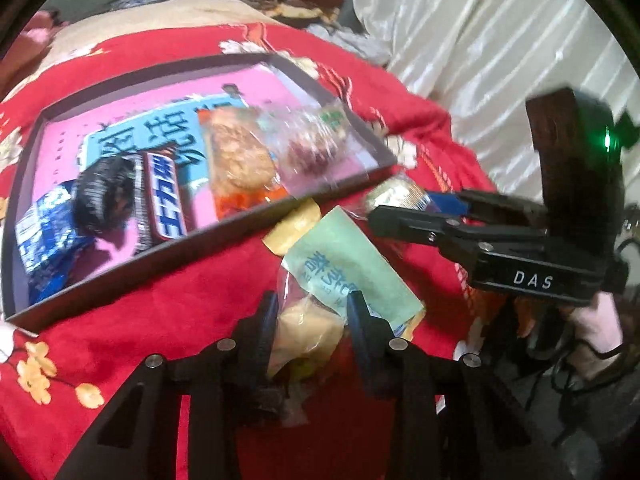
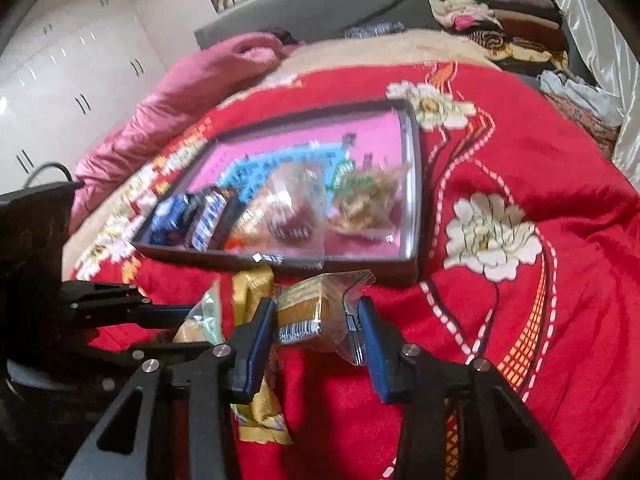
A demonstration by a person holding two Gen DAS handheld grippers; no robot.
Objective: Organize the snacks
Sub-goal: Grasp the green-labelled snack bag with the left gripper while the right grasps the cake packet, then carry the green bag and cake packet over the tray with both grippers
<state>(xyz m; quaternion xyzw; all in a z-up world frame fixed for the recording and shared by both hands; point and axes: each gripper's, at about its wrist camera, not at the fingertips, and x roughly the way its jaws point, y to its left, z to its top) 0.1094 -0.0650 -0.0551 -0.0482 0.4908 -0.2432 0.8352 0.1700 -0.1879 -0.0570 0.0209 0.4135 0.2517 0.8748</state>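
Note:
A dark-rimmed tray [image 1: 120,276] with a pink floor lies on the red bedspread and holds several snack packs, among them a chocolate bar [image 1: 164,196]. It also shows in the right wrist view [image 2: 416,200]. My left gripper [image 1: 312,312] is shut on a clear bun pack with a green label [image 1: 340,276], just in front of the tray. My right gripper [image 2: 316,320] is shut on a brown cake in clear wrap [image 2: 308,308], near the tray's front edge; it shows from the side in the left wrist view [image 1: 384,212]. A yellow pack [image 2: 256,412] lies under it.
The red flowered bedspread [image 2: 520,160] covers the bed. A pink quilt [image 2: 180,92] lies at the left, folded clothes [image 2: 500,20] are stacked at the back, and a white satin cover [image 1: 500,40] is on the right.

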